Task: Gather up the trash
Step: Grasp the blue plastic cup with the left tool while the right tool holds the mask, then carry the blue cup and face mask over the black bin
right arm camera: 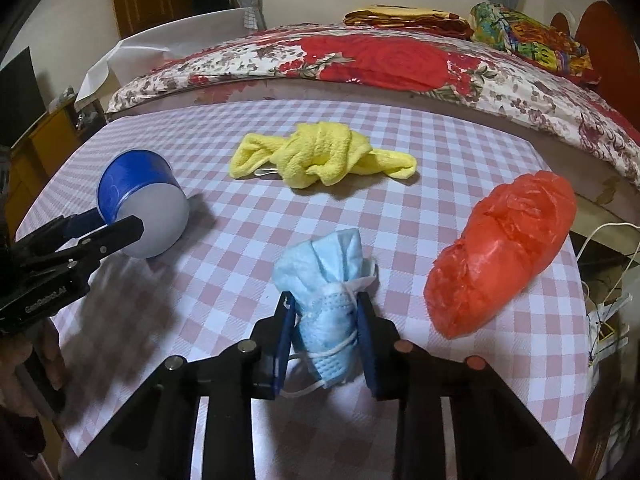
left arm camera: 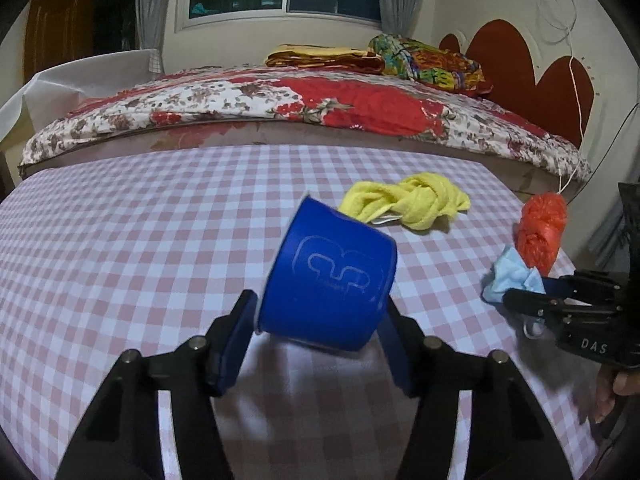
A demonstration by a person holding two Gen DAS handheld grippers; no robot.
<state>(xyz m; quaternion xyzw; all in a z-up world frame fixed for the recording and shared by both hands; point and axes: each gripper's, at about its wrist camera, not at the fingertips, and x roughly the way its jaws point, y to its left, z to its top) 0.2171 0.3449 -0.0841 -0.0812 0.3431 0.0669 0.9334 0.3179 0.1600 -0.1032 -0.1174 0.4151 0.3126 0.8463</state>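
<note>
- Left gripper (left arm camera: 320, 320): the fingers stand half apart, clamped on a blue cup (left arm camera: 330, 276). One pad presses at the cup's wide rim and the other at its side. The cup lies tipped on its side between them, its white inside facing the gripper.
- In the right wrist view the same cup (right arm camera: 136, 196) sits at the near left of the table, with the left gripper (right arm camera: 116, 224) reaching in from the left edge.
- Right gripper (right arm camera: 326, 336): the fingers are narrow and pinch a crumpled light-blue face mask (right arm camera: 326, 292). Both blue pads press its sides. A white ear loop is wound around the bundle and trails down under the pads.
- In the left wrist view the mask (left arm camera: 510, 280) shows at the right, with the right gripper (left arm camera: 520, 298) on it.
- Orange plastic bag (right arm camera: 504, 248): bunched up, lying near the right edge of the table, just right of the mask and apart from it.
- Yellow cloth (right arm camera: 320, 158): twisted into a knot, lying at the far middle of the table, well apart from both grippers.
- Table (right arm camera: 248, 240): covered with a pink-and-white checked cloth.
- Bed (right arm camera: 360, 64): beyond the far edge of the table, with a floral red-and-white cover and folded bedding on it.
- A hand (left arm camera: 616, 384) shows partly at the right edge of the left wrist view, under the right gripper's body.
</note>
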